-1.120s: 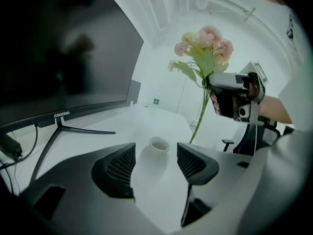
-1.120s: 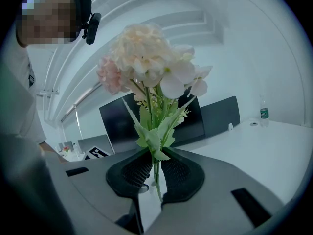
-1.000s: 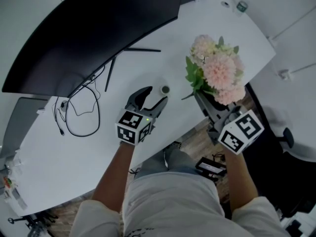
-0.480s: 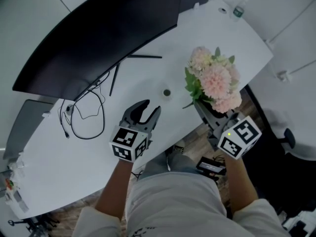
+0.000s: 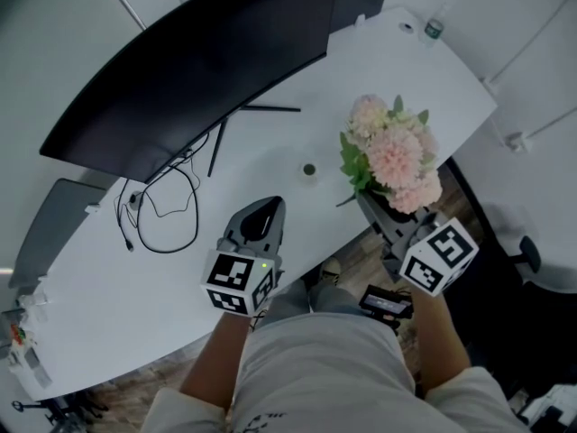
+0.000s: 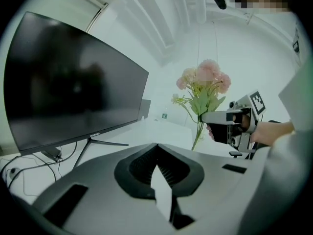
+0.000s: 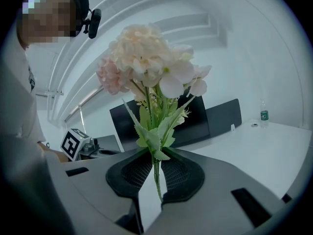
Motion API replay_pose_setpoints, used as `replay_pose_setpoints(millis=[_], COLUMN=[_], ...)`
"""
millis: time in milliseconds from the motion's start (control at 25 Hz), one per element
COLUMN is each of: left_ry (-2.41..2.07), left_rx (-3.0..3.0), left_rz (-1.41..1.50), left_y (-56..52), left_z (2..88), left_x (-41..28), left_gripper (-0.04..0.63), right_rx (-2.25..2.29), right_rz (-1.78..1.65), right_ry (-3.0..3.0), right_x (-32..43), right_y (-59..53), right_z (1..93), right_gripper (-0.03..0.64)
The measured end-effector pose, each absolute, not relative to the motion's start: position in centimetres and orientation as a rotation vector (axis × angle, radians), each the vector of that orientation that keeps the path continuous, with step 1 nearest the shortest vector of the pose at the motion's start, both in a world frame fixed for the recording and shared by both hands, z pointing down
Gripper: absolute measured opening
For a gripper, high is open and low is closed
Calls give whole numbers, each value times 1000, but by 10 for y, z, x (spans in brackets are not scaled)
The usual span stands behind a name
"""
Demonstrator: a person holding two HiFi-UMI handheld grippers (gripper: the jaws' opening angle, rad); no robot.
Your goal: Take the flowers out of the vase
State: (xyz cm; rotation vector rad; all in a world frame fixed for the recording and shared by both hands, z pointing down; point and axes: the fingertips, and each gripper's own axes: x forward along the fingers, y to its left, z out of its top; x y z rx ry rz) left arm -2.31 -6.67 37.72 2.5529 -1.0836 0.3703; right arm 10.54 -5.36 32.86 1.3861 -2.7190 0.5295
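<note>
Being pinched at the stems by the right gripper (image 7: 155,177), the flowers (image 5: 392,152) are kept upright, clear of the vase (image 5: 309,170). The left gripper (image 5: 266,210), its jaws just closed, is left empty.

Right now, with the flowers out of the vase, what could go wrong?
The right hand-held gripper pinches only the thin stems, with the large flowers above: they may tilt or slip. They hang by the table edge, so a drop could reach the floor. The vase stands unheld.
</note>
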Motion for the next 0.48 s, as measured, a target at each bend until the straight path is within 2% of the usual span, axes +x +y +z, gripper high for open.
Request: replay_pose_setpoints(millis=[480], left_ry=[-1104], left_rx=[2561], left_rz=[380], left_y=[-57], left_z=[366], left_x=[-25], left_gripper=[3], right_rx=[1377], right_rz=[513], right_ry=[-2726], right_x=[100], right_y=[-50], right_z=[320], right_gripper=[74])
